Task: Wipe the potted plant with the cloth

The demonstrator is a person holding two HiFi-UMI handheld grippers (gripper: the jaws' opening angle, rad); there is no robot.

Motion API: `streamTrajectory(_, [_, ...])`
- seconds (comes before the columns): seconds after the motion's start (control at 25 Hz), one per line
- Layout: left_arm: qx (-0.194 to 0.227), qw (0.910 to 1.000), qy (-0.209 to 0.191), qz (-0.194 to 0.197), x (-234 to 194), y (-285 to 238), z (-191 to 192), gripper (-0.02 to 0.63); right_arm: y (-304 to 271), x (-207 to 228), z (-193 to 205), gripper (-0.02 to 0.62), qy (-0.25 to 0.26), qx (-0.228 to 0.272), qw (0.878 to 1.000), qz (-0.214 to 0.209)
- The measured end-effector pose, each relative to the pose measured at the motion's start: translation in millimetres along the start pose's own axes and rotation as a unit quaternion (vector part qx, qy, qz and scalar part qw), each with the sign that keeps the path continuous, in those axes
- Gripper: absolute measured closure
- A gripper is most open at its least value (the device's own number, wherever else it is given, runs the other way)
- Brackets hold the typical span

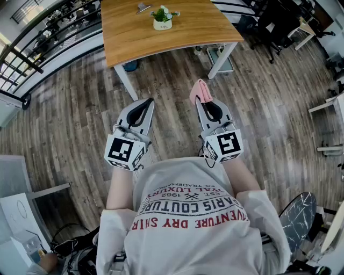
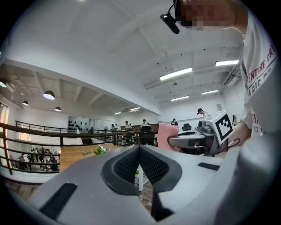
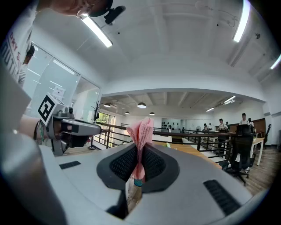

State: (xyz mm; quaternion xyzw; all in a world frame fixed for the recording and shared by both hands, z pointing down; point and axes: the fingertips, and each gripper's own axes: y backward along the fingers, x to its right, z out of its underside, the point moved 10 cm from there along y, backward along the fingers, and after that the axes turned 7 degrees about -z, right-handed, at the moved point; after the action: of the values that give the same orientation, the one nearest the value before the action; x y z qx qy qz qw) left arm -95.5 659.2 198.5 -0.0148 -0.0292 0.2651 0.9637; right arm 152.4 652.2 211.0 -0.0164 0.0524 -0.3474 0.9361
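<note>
A small potted plant in a white pot stands on the far wooden table; in the left gripper view the potted plant shows as a small green tuft on the table top. My right gripper is shut on a folded pink cloth, whose cloth end sticks up between the pads. My left gripper is shut with nothing in it. Both are held level above the floor, well short of the table. From the left, the cloth and right gripper show side on.
A small grey object lies on the table beside the plant. Black office chairs stand at the right, a railing runs along the left. White table legs reach the wooden floor. People stand far off.
</note>
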Motion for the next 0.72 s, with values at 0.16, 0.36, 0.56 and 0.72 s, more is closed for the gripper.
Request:
streamTrajectory(0.16, [0.002, 1.0000, 0.002, -0.001, -6.0, 0.4, -0.1, 0.594, -4.4, -0.9, 0.6, 0.554, -0.003, -0.001, 1.000, 0.002])
streamTrajectory(0.36, [-0.003, 1.0000, 0.005, -0.004, -13.4, -3.3, 4.4, 0.594, -13.3, -0.2, 3.8, 0.554, -0.009, -0.007, 1.000, 0.002])
streamTrajectory(0.56, [-0.007, 0.9999, 0.011, -0.003, -21.1, -6.7, 11.6, 0.594, -22.2, 0.7, 8.7, 0.554, -0.019, -0.009, 1.000, 0.011])
streamTrajectory(0.72, [-0.014, 0.9997, 0.017, -0.008, -30.3, -13.0, 14.7, 0.594, -34.9, 8.0, 12.9, 0.554, -0.030, -0.019, 0.999, 0.011])
